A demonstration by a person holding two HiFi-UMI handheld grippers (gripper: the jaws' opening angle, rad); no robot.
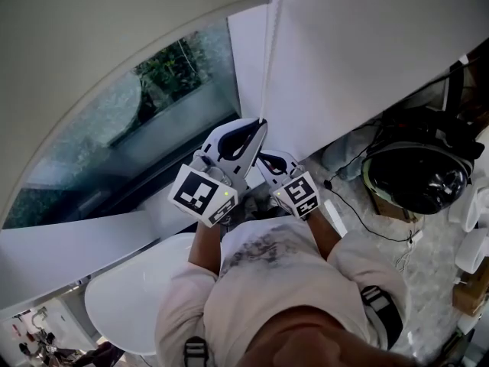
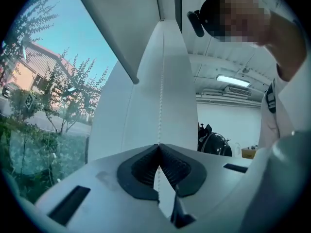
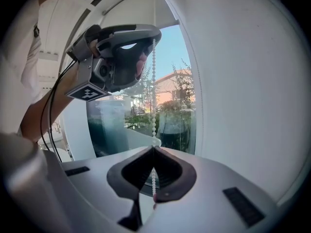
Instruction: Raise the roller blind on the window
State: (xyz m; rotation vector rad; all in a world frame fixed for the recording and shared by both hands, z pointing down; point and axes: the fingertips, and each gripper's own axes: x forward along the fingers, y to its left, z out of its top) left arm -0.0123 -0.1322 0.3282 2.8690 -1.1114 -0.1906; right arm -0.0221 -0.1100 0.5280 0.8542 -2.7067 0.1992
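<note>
The pale roller blind [image 1: 92, 44] covers the upper part of the window glass [image 1: 153, 105], and its bottom bar runs at an angle along the top of the pane. A white bead chain [image 1: 269, 44] hangs beside the white window post. My left gripper [image 1: 260, 124] is shut on the chain, which passes between its dark pads [image 2: 141, 166]. Just below it, my right gripper [image 1: 263, 159] is also shut on the chain [image 3: 154, 106]. The right gripper view shows the left gripper [image 3: 154, 37] higher up on that same strand. In the left gripper view the chain [image 2: 161, 81] runs straight up the post.
A white wall panel [image 1: 359, 52] stands right of the chain. A black dome-shaped helmet [image 1: 416, 170] and cables lie at the right. A white round table [image 1: 130, 297] sits below left. The person's torso fills the lower middle of the head view.
</note>
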